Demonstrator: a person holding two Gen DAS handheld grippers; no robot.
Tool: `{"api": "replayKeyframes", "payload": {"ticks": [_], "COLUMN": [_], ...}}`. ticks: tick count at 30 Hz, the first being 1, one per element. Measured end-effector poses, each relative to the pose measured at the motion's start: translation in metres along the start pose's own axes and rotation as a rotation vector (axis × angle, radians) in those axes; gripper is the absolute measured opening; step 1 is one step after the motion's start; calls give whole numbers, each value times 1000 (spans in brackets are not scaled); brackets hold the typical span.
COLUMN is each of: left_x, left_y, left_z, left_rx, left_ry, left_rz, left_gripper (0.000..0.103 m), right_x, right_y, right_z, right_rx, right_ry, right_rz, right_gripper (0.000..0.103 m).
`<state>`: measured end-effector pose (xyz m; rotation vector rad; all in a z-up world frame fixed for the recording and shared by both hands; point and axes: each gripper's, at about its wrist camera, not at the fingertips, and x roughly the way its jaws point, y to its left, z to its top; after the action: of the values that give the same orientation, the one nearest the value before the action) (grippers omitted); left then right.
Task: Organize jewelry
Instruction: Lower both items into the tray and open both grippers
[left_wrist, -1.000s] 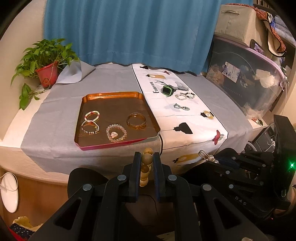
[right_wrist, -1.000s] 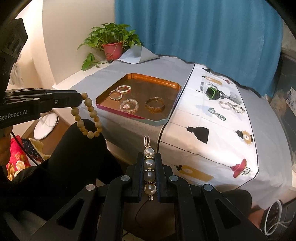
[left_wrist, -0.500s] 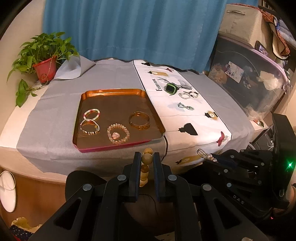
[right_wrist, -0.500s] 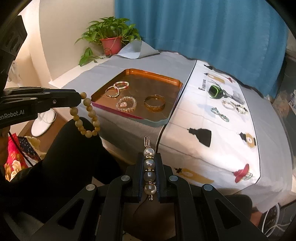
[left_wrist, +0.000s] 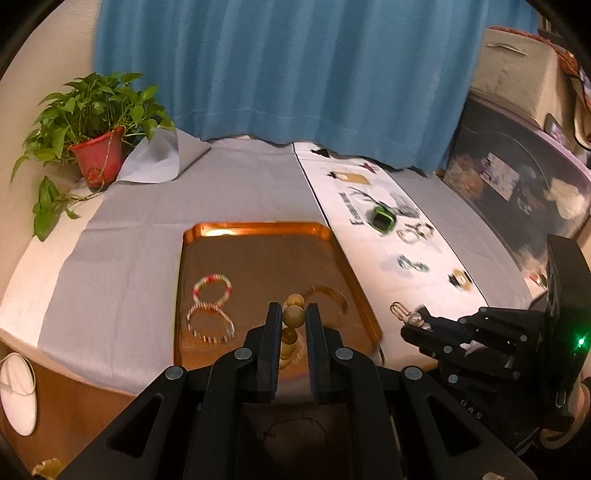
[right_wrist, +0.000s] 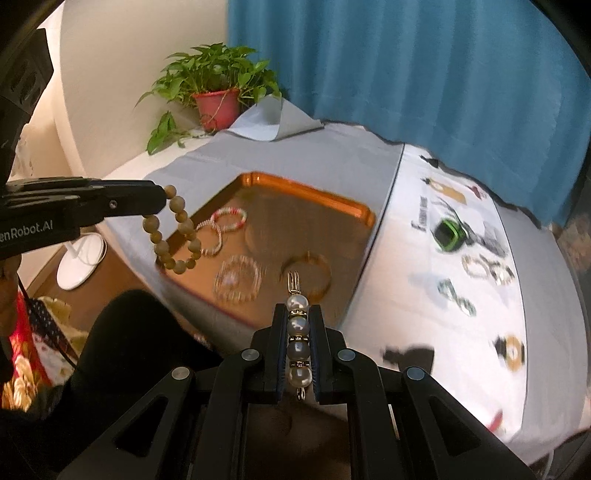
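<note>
My left gripper (left_wrist: 292, 314) is shut on a tan wooden bead bracelet (left_wrist: 293, 315), which hangs in a loop in the right wrist view (right_wrist: 177, 230) above the near left edge of the orange tray (left_wrist: 258, 230). My right gripper (right_wrist: 297, 314) is shut on a pearl hair clip (right_wrist: 297, 339); it also shows in the left wrist view (left_wrist: 415, 318), right of the tray. Several bracelets lie in the tray, among them a red-white beaded one (left_wrist: 212, 288) and a gold bangle (right_wrist: 306, 275).
A white printed runner (right_wrist: 461, 295) right of the tray holds a green-edged watch (right_wrist: 447, 233) and several small pieces. A potted plant (left_wrist: 98, 155) stands at the back left. A blue curtain hangs behind. Storage boxes (left_wrist: 517, 173) stand at the right.
Both grippers have moved forward toward the table with their loads. The tray now looks larger and nearer, and the bracelet hangs over its near edge.
</note>
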<state>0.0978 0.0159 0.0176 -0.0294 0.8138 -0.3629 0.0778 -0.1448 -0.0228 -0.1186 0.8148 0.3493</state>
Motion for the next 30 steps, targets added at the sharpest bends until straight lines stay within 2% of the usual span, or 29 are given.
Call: {"api": "replayKeyframes", "payload": {"ticks": [13,21,22,23,24,25,26,27,30], "left_x": [87,128,133,138,142,144,142,140,126], "left_y": [30,44,46,49,52,56,58,60,60], "left_z": [43,48,46,45,44,42,39,37,25], "left_rx": [-21,-36,-34,-38,-49,-67,-81,-86,-85], "left_ry": [57,82,86,107,131,146,138,129,149], "left_rz": [3,35,49,68,95,133,157,163,174], "left_gripper": [10,12,16,37,72,86,94,94,94], "right_x": [84,128,132,135,140,142,140,136,117], "right_y": [-25,-37,-37,-38,-39,-40,-42,-44,-43], "right_z": [61,62,61,60,59,57,54,51,41], "right_rx": [10,18,22,24,23,25,31,38,46], "right_ry": [-14,34,43,53,81,96,98,88,92], "right_rz": [9,15,14,7,-15,-29,-38,-39,-36], "right_gripper": [12,12,13,16,29,39,59,67,67]}}
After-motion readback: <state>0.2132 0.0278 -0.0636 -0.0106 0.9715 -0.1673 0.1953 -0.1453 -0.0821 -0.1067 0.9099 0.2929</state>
